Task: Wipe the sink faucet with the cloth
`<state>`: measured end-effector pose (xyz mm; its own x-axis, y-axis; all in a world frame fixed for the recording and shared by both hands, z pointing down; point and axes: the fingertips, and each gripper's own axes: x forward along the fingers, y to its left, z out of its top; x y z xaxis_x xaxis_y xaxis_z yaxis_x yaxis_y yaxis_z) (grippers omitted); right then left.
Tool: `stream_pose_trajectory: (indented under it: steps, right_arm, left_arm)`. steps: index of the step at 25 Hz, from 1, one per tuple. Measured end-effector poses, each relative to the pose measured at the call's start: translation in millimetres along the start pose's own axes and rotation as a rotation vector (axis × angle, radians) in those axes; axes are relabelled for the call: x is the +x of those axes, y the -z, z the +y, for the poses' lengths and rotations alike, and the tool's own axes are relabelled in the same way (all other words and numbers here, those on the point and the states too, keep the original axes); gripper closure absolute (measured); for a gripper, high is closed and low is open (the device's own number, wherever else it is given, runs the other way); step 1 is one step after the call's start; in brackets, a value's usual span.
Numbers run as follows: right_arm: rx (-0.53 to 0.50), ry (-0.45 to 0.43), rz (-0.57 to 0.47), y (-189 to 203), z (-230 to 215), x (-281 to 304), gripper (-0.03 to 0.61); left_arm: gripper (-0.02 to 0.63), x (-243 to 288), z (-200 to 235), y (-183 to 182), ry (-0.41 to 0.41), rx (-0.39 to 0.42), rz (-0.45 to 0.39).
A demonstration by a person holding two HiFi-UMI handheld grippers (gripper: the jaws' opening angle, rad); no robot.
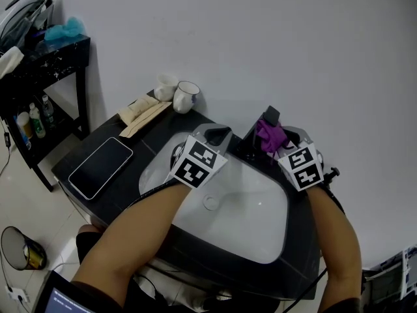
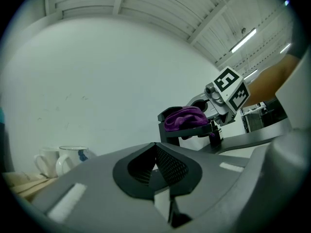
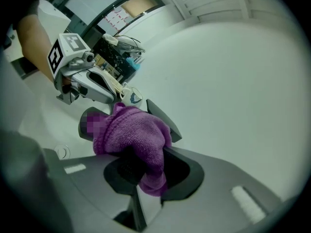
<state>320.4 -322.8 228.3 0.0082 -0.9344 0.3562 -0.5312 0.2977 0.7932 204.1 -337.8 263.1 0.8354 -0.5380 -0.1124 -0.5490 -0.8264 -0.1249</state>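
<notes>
The black faucet (image 1: 255, 137) stands at the back edge of the white sink (image 1: 254, 230). A purple cloth (image 1: 270, 135) is bunched over its top. My right gripper (image 1: 281, 143) is shut on that cloth and presses it onto the faucet; in the right gripper view the cloth (image 3: 136, 137) fills the jaws of the right gripper (image 3: 146, 171), with the faucet (image 3: 164, 121) just behind. My left gripper (image 1: 218, 135) hovers left of the faucet over the sink's back rim, shut and holding nothing. The left gripper view shows the left gripper (image 2: 155, 166), the cloth (image 2: 184, 118) and the faucet (image 2: 170, 134) to its right.
Two mugs (image 1: 186, 96) stand at the counter's back left beside a folded beige cloth (image 1: 140, 113). A phone (image 1: 101, 167) lies on the left of the black counter (image 1: 137, 178). A dark shelf unit (image 1: 39, 64) and a bin (image 1: 19, 248) stand further left. The wall is close behind.
</notes>
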Motion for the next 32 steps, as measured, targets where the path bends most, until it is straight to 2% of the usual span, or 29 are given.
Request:
stream_pose_trajectory:
  steps: [4,7,14,19,23,26,29,32]
  right_arm:
    - [0.043,-0.001,-0.024,-1.3,8.0,-8.6,0.497]
    - [0.038,0.0,-0.044,-3.6,17.5,-19.0,0.497]
    - [-0.055,-0.025,-0.106,-18.0,44.0,-51.1,0.497]
    - [-0.072,-0.066,-0.151,-25.6,66.4,-76.7,0.497]
    - [-0.08,-0.119,-0.164,-19.6,91.7,-88.7,0.495]
    - [-0.097,-0.139,-0.132,-2.4,106.8,-78.5,0.495]
    - [-0.068,-0.111,-0.095,15.4,104.4,-56.1,0.495]
    - [-0.005,-0.032,-0.075,24.5,86.6,-30.5,0.494]
  left_arm:
    - [0.595,1.0,-0.8,0.1,0.005,0.003,0.0]
    - [0.597,1.0,-2.4,0.4,0.01,0.01,0.003]
    - [0.595,1.2,-3.0,4.2,0.013,0.016,0.019]
    - [0.595,1.1,-4.3,6.1,0.015,0.024,0.029]
    - [0.595,1.2,-4.4,6.0,0.016,0.025,0.031]
    - [0.595,1.3,-2.8,5.9,0.013,0.021,0.028]
    - [0.595,1.4,-0.9,5.5,0.007,0.014,0.026]
    - [0.595,2.3,0.5,5.4,0.005,0.005,0.021]
